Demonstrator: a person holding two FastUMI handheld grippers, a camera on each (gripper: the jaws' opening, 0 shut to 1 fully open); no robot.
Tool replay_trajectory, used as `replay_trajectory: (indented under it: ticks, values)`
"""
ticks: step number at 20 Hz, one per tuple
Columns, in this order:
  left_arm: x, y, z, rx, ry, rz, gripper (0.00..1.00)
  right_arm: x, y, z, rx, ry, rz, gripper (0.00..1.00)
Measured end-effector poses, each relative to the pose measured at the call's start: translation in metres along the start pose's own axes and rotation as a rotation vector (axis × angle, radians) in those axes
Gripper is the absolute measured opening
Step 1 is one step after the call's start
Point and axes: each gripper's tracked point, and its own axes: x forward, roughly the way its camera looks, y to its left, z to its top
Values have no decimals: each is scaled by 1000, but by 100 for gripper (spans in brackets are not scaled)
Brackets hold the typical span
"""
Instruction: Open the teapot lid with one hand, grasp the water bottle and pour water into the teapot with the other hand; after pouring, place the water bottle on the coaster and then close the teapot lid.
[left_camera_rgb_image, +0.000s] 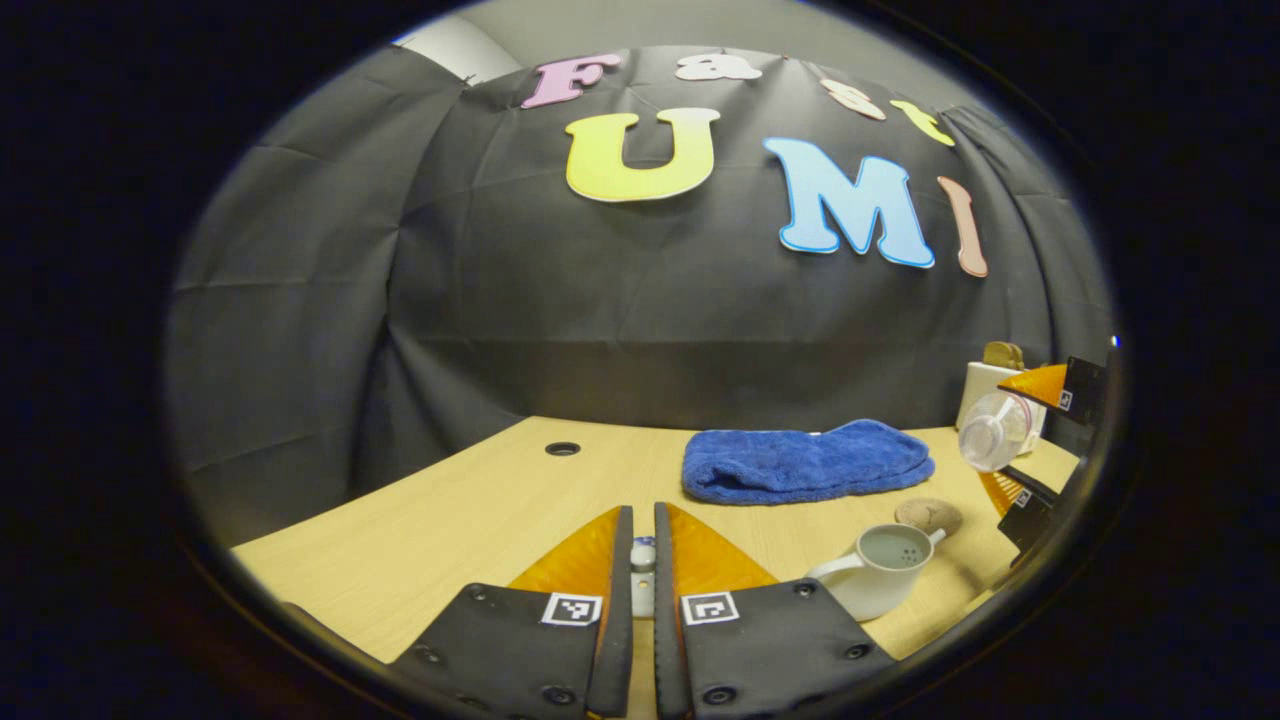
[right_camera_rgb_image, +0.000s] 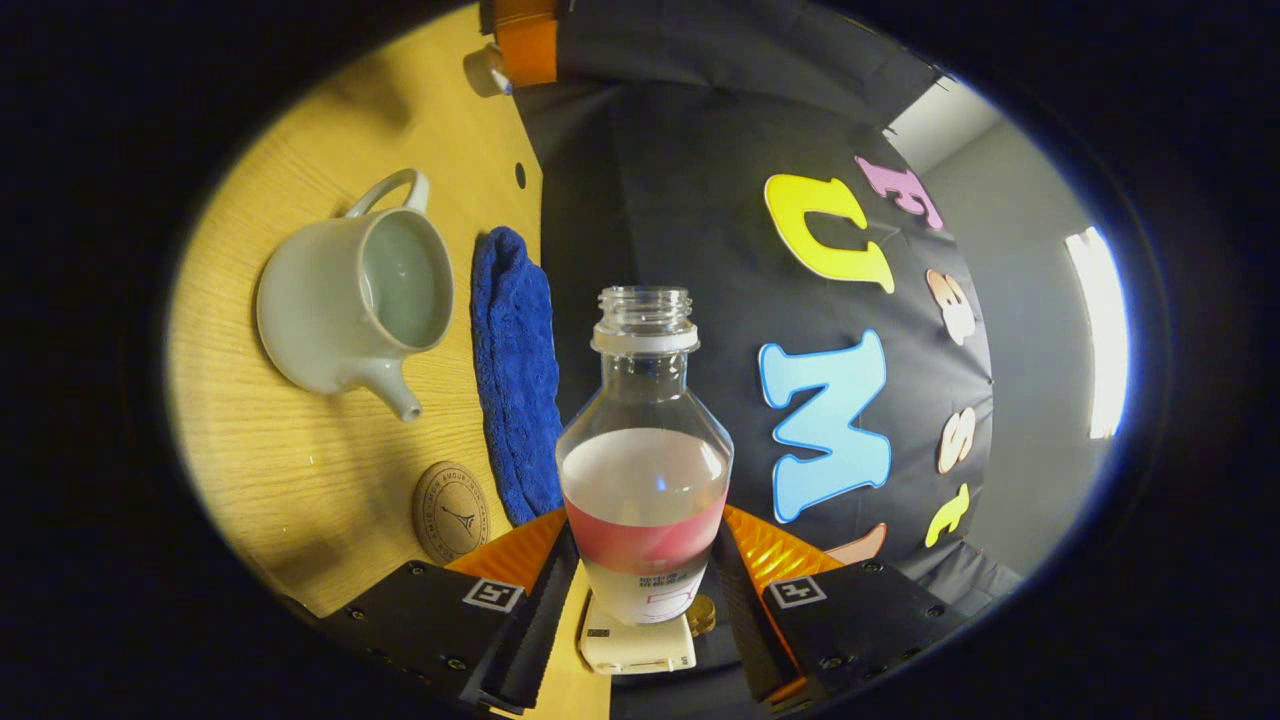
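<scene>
The pale teapot (left_camera_rgb_image: 880, 570) stands lidless on the wooden table (left_camera_rgb_image: 470, 510), its strainer holes showing. My left gripper (left_camera_rgb_image: 643, 515) is shut on the small white teapot lid (left_camera_rgb_image: 643, 558), held to the teapot's left above the table. In the right gripper view, my right gripper (right_camera_rgb_image: 645, 525) is shut on an uncapped clear water bottle (right_camera_rgb_image: 645, 450) with a red label, partly filled. The bottle (left_camera_rgb_image: 993, 430) hangs tilted above and to the right of the teapot (right_camera_rgb_image: 350, 300), which holds some water. A round cork coaster (right_camera_rgb_image: 452, 510) lies beside the spout.
A folded blue towel (left_camera_rgb_image: 805, 462) lies behind the teapot, near the wall. The coaster (left_camera_rgb_image: 928, 515) sits between towel and teapot. A white box (left_camera_rgb_image: 985, 380) stands at the back right. A cable hole (left_camera_rgb_image: 562, 448) marks the table's far left.
</scene>
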Motion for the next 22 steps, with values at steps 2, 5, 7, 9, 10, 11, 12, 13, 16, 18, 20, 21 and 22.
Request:
replay_trajectory:
  ticks: [2,5,7,9,10,11,12,13,16,18,20,21,22]
  values:
    - [0,1,0,0,0,4,16,-3,-2,-2,-62,-21,-24,74]
    - [0,3,-2,-2,3,7,15,1,-6,1,-130,-45,-48,74]
    - [1,3,-2,-4,5,8,14,3,-10,1,-167,-58,-68,74]
    - [1,2,-3,-3,7,8,16,5,-12,3,-212,-75,-98,74]
    - [1,3,-3,-3,9,8,15,5,-13,3,-227,-82,-106,74]
    - [1,3,-4,-3,10,8,16,5,-14,2,-237,-86,-111,74]
    - [1,3,-4,-2,11,8,16,5,-15,2,-245,-89,-116,74]
    - [0,3,-4,-2,12,7,16,6,-16,1,-254,-93,-123,74]
    - [1,2,-5,1,18,8,16,8,-20,0,-297,-106,-148,74]
    - [1,1,-5,-1,17,6,16,9,-23,-2,-308,-111,-153,74]
    - [1,2,-6,1,19,8,16,11,-29,-3,-314,-113,-164,74]
    - [2,2,-6,1,20,8,16,12,-30,-2,-315,-114,-168,74]
    - [1,2,-6,1,22,6,16,12,-31,-2,-316,-115,-172,74]
